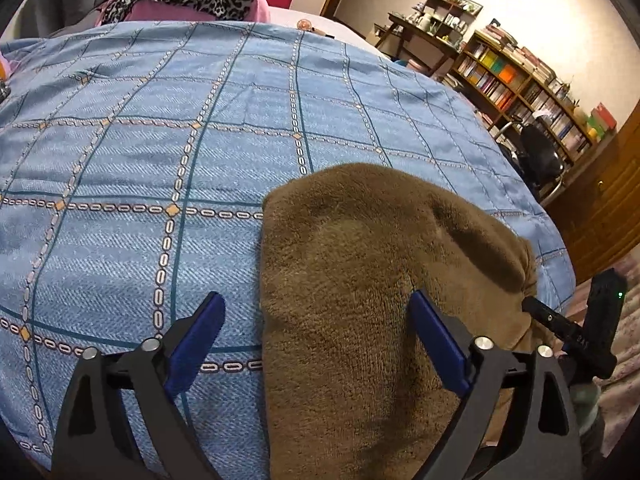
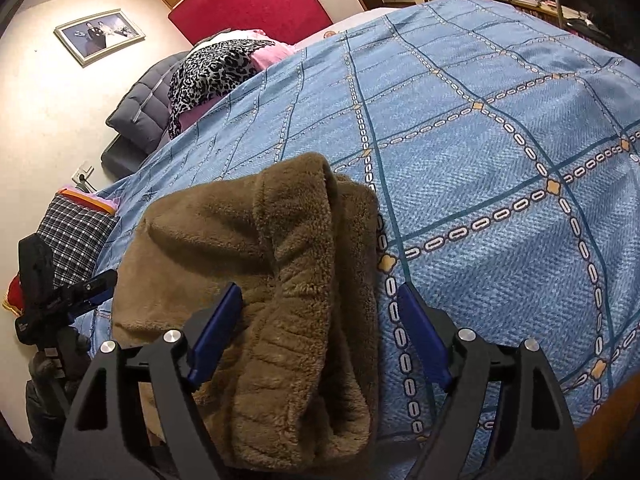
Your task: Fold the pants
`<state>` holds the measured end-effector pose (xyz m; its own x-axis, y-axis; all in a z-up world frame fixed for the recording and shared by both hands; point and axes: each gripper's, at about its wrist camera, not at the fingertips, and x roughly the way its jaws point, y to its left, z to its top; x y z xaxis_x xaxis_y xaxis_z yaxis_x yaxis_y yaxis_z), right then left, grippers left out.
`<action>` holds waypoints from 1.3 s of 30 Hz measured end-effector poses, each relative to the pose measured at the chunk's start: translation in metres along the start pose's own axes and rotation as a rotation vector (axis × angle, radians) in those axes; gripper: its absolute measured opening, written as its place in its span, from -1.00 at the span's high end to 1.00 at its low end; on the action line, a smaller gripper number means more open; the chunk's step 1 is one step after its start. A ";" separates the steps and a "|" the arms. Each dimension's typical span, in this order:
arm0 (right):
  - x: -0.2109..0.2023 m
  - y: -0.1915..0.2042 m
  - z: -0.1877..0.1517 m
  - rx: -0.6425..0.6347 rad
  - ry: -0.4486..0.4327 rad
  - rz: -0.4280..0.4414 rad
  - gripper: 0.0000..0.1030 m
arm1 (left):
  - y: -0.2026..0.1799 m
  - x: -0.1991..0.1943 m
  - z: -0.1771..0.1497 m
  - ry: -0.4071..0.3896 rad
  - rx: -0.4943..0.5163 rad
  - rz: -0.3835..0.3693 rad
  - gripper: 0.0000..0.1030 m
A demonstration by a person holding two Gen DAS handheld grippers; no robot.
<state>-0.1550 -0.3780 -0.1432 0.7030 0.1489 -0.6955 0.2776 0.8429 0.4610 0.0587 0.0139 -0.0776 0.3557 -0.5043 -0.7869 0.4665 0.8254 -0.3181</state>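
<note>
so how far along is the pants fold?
Done: the brown pants already lie in a compact, layered bundle near the edge of the blue bedspread. In hand: nothing; left tongs and right tongs are both open above the bundle. Left: perhaps a final fold or tidy, hard to tell.

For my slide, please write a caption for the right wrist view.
Open right gripper poised over folded brown fleece pants on a blue checked bedspread.
</note>
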 end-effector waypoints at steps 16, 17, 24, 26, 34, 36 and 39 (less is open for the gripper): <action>0.021 -0.013 0.007 0.027 0.061 0.047 -0.77 | 0.030 0.035 0.001 0.121 -0.122 -0.179 -0.91; 0.022 -0.012 0.007 0.024 0.063 0.048 -0.77 | 0.031 0.037 0.001 0.129 -0.130 -0.192 -0.91; 0.028 -0.017 0.012 0.048 0.087 0.087 -0.83 | 0.035 0.040 0.003 0.138 -0.135 -0.223 -0.91; 0.028 -0.015 0.014 0.044 0.094 0.092 -0.83 | 0.034 0.040 0.003 0.141 -0.134 -0.228 -0.91; 0.040 -0.004 0.013 0.000 0.134 0.137 -0.81 | 0.024 0.045 0.005 0.165 -0.134 -0.297 -0.91; 0.042 -0.004 0.013 0.000 0.142 0.156 -0.72 | 0.021 0.047 0.005 0.179 -0.133 -0.332 -0.91; 0.043 -0.005 0.013 0.014 0.156 0.182 -0.58 | 0.015 0.051 0.005 0.199 -0.116 -0.365 -0.91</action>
<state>-0.1177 -0.3827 -0.1689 0.6331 0.3761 -0.6765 0.1656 0.7880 0.5931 0.0875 -0.0012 -0.1202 0.0152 -0.7191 -0.6947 0.4350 0.6303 -0.6430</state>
